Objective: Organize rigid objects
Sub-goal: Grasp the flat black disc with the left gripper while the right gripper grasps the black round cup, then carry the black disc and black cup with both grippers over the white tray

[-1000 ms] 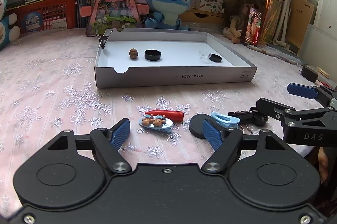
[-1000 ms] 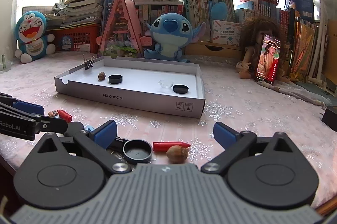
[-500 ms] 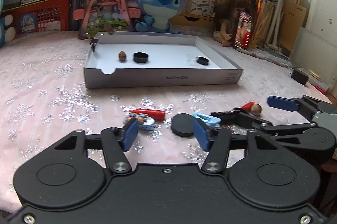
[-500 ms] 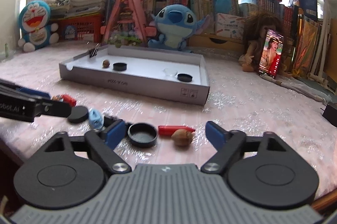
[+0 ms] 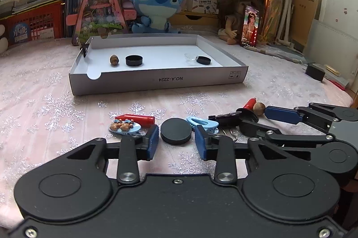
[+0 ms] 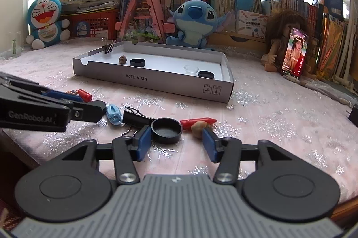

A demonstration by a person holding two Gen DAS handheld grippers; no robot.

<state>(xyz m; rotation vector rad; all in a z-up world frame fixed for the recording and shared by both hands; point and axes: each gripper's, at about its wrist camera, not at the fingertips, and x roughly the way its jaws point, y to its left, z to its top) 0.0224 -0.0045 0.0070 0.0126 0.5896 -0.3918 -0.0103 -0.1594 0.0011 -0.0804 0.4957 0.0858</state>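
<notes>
A pink cloth with silver snowflakes (image 5: 44, 108) covers the work surface. On it, toward the back, lies a shallow white cardboard tray (image 5: 156, 81). Inside the tray are a black round cap (image 5: 134, 60), a nut (image 5: 114, 60), a second, flatter black cap (image 5: 203, 60) beside a small clear dish (image 5: 190, 58), and a black binder clip (image 5: 84, 50) clamped on the left wall.

The left gripper (image 5: 176, 140) sits low over the cloth in front of the tray. Its jaws have just been closing and now stand narrow, with a flat black disc (image 5: 176, 130) between the blue pads; a small gap shows on each side of the disc, so the pads do not appear to press it.

The right gripper (image 6: 176, 140) has likewise just been closing. A black open cap (image 6: 166, 130) lies between its pads, close against the left pad (image 6: 143, 141), well apart from the right pad; no firm grip is visible.

The loose items lie in a row near both grippers: a red cylinder (image 5: 136, 119) touching a small blue oval piece with brown figures (image 5: 125, 127), a light blue clip (image 5: 202, 124), a black binder clip on the cloth (image 6: 134, 118), a red crayon-like stick (image 6: 198, 121) and a brown nut on the cloth (image 6: 198, 126) just beside the right pad.
</notes>
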